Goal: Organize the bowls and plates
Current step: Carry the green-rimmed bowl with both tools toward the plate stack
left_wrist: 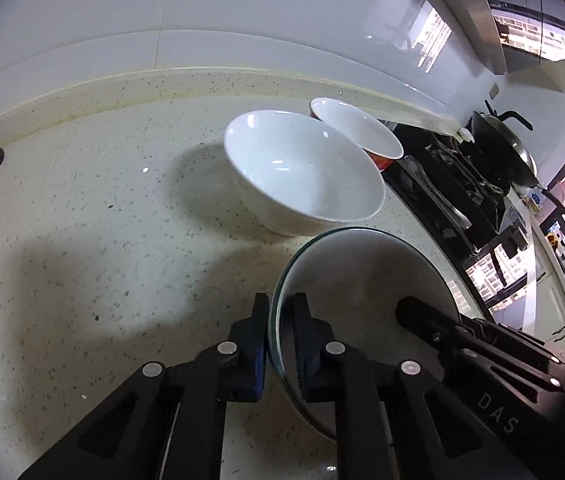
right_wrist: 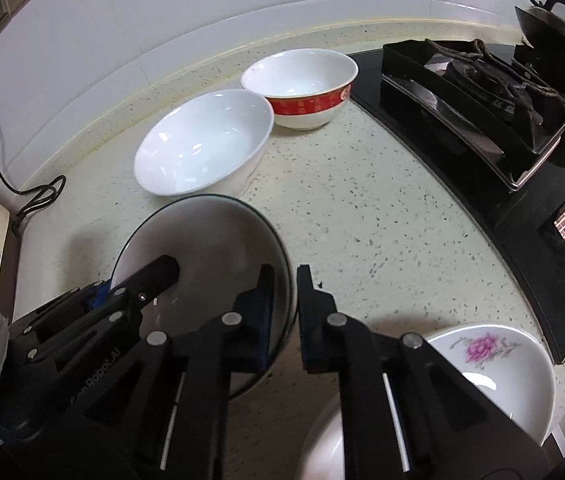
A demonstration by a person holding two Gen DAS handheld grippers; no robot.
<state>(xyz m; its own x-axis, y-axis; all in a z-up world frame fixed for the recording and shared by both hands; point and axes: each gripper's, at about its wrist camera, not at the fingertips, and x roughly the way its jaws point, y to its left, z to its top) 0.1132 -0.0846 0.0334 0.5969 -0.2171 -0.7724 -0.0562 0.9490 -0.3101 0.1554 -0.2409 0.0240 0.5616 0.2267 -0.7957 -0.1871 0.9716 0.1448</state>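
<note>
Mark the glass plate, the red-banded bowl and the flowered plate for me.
glass plate (right_wrist: 210,236): right wrist view, bare centre of its face.
red-banded bowl (right_wrist: 306,106): right wrist view, red band on its outer wall.
flowered plate (right_wrist: 522,364): right wrist view, white surface beside the flower.

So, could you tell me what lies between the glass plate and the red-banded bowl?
The plain white bowl sits between the glass plate and the red-banded bowl, clearest in the right wrist view.

Both claws are angled steeply downward. The left claw (left_wrist: 280,304) is clamped on the rim of the glass plate (left_wrist: 362,264), one finger on each face; the right claw (right_wrist: 284,276) is clamped on the opposite rim.
</note>
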